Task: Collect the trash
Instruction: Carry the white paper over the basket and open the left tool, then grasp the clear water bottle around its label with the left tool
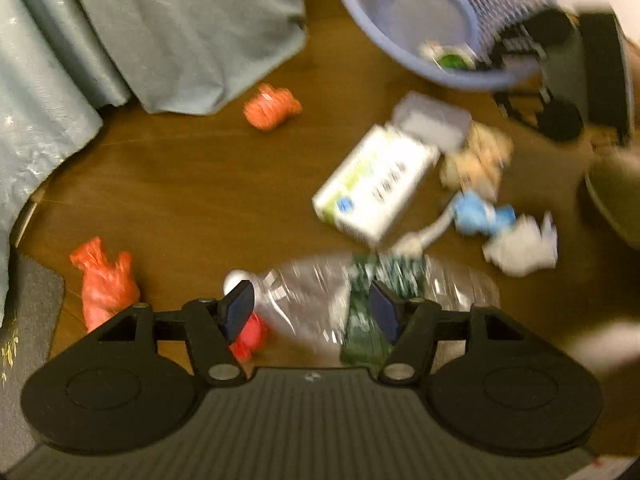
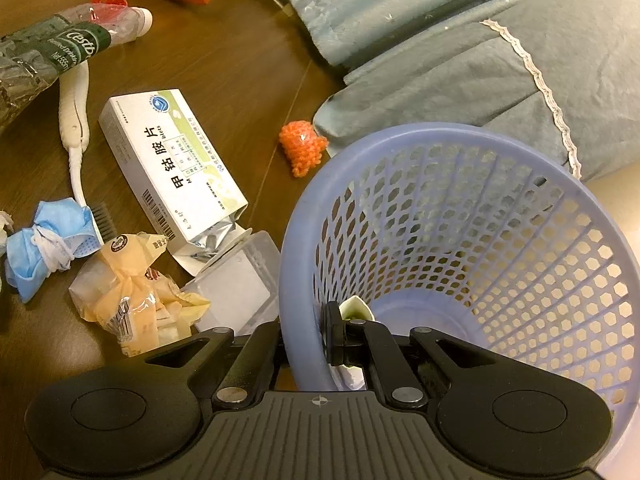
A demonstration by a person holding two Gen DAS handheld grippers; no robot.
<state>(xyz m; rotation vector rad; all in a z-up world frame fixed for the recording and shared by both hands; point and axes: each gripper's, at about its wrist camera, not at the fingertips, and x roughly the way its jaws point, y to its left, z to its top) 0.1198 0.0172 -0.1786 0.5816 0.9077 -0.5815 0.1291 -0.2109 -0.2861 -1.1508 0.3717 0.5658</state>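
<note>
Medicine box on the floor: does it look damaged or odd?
Yes. The medicine box lies flat beside the basket with the end nearest the basket torn open, its flap crumpled and foil lining showing.

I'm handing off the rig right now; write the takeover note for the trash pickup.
Left gripper: open, above the crushed plastic bottle, nothing gripped.
Right gripper: shut on the rim of the blue mesh basket, tilting it.
Done: one scrap in the basket.
Left on the floor: bottle, medicine box, toothbrush, blue mask, snack wrapper, clear plastic case, orange bags, orange net.
</note>
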